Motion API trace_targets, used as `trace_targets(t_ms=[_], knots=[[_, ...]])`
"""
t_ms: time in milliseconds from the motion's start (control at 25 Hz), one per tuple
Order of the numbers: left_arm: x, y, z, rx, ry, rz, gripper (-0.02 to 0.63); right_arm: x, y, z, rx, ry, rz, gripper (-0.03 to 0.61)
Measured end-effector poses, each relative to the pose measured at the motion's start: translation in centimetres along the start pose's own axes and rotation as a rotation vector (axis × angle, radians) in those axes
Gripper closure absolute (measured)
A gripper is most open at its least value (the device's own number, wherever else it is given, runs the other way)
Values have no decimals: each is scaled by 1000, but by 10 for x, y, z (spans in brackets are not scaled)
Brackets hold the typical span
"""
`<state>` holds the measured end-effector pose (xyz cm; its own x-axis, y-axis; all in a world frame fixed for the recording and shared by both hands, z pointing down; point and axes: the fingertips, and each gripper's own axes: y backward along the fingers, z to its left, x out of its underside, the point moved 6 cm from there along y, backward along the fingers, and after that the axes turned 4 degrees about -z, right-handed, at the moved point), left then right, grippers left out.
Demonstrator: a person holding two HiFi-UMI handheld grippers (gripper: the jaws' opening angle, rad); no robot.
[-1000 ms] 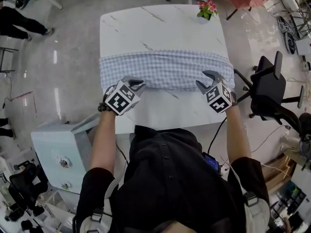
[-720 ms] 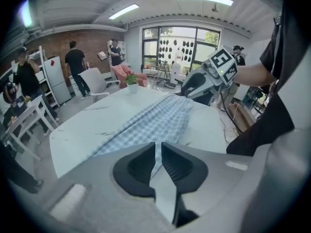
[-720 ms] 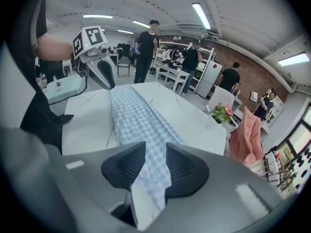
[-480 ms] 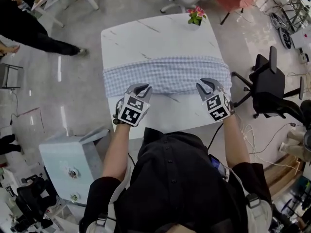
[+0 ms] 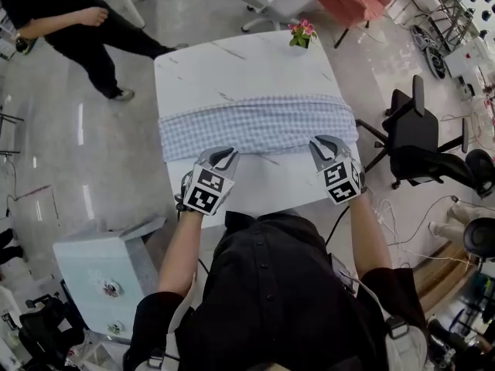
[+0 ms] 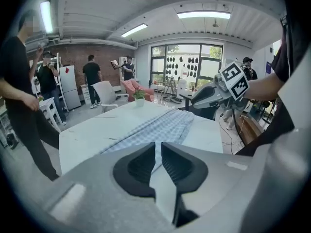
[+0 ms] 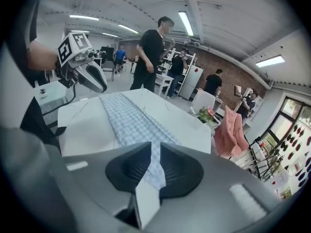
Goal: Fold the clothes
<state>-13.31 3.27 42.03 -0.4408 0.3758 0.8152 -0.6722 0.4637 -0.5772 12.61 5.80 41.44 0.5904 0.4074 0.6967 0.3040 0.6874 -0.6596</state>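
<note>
A blue-and-white checked cloth (image 5: 255, 122) lies folded in a long band across the white marble table (image 5: 232, 64). My left gripper (image 5: 227, 155) is at the band's near edge on the left, shut on the cloth (image 6: 160, 127), which runs away from its jaws. My right gripper (image 5: 319, 143) is at the near edge on the right. Its jaws have just been closing, and the checked cloth (image 7: 131, 120) is pinched between them. Each gripper also shows in the other's view: the right gripper (image 6: 214, 93) and the left gripper (image 7: 92, 76).
A small pot of pink flowers (image 5: 300, 33) stands at the table's far right corner. A black office chair (image 5: 418, 130) is to the right of the table, a white cabinet (image 5: 100, 261) at the near left. A person in black (image 5: 77, 22) stands beyond the far left.
Both grippers have risen slightly at the cloth's near edge, and the right jaws have narrowed onto it. The person in black has come closer at the upper left.
</note>
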Motion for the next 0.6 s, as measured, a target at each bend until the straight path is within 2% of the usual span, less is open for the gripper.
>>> trace_targets(t_ms=[200,400,600], knots=[[-12,-11,-9,-10,-8,-6,566,11,1,-24,5,11,-10,518],[-42,-45,-28,-31,14,-45,566,28,1,-66,-24,35,-65,521],[-77,-101,-71,-84,96,-85,568,53,-2,-121,-139,72,-109,522]])
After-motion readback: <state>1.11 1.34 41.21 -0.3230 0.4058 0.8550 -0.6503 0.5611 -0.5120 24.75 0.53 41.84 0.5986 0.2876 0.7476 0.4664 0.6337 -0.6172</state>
